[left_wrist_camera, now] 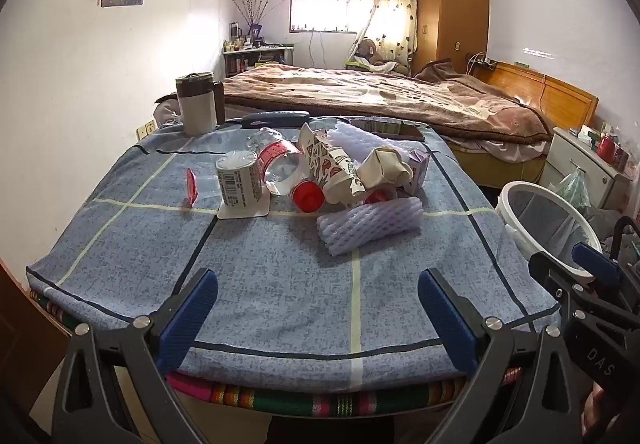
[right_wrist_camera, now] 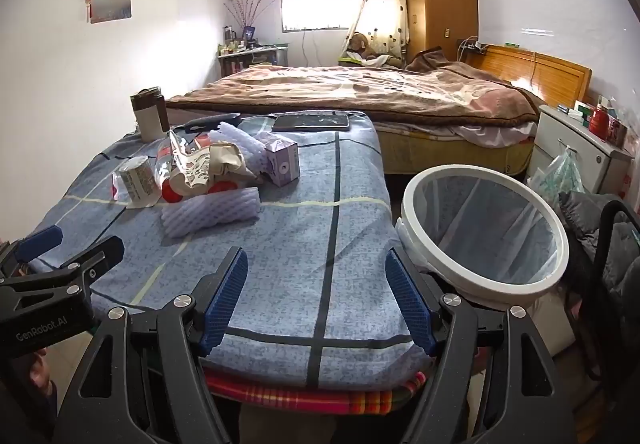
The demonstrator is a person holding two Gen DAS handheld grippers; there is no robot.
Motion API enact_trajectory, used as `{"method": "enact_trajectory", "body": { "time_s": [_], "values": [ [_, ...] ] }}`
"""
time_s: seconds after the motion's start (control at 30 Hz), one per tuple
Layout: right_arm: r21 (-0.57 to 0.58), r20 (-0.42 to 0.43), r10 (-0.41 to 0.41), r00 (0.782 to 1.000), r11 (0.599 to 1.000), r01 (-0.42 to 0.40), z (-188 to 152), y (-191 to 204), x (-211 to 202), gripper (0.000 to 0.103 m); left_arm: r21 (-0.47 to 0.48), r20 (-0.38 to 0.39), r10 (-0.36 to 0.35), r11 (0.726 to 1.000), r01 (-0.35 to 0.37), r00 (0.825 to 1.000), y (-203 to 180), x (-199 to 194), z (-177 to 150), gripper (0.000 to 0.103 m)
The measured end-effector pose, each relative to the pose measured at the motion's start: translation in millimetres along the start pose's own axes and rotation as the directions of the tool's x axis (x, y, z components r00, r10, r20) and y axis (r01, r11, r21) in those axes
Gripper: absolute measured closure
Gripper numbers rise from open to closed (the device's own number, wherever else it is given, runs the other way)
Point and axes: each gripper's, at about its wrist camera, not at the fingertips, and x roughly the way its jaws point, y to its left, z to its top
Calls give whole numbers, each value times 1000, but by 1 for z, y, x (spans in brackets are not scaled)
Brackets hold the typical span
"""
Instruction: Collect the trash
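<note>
A heap of trash lies mid-table on the blue checked cloth [left_wrist_camera: 280, 284]: a white foam fruit net [left_wrist_camera: 370, 226], a crushed clear bottle [left_wrist_camera: 278, 160] with a red cap, a small white cup with a barcode [left_wrist_camera: 239, 180], a crumpled printed paper carton [left_wrist_camera: 324, 164], a purple box [right_wrist_camera: 283, 161] and a red lid [left_wrist_camera: 192, 184]. My left gripper [left_wrist_camera: 318, 318] is open over the table's near edge, well short of the heap. My right gripper [right_wrist_camera: 318, 298] is open too, nothing between its fingers. The white-rimmed trash bin [right_wrist_camera: 486, 180] with a clear liner stands right of the table.
A thermos mug [left_wrist_camera: 197, 102], a dark case [left_wrist_camera: 276, 119] and a phone [right_wrist_camera: 311, 122] lie at the table's far end. Beyond is a bed with a brown blanket [left_wrist_camera: 380, 96]. A white nightstand [right_wrist_camera: 576, 140] and a dark jacket [right_wrist_camera: 592, 212] sit behind the bin.
</note>
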Motion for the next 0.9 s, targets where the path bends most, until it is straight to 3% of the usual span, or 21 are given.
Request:
{"method": "enact_trajectory", "body": {
  "time_s": [0.9],
  "values": [
    [17, 10, 0, 1000, 1000, 0, -1, -2, -4, 30, 0, -4, 0, 1000, 0, 1000, 2, -4, -3, 1]
  ]
}}
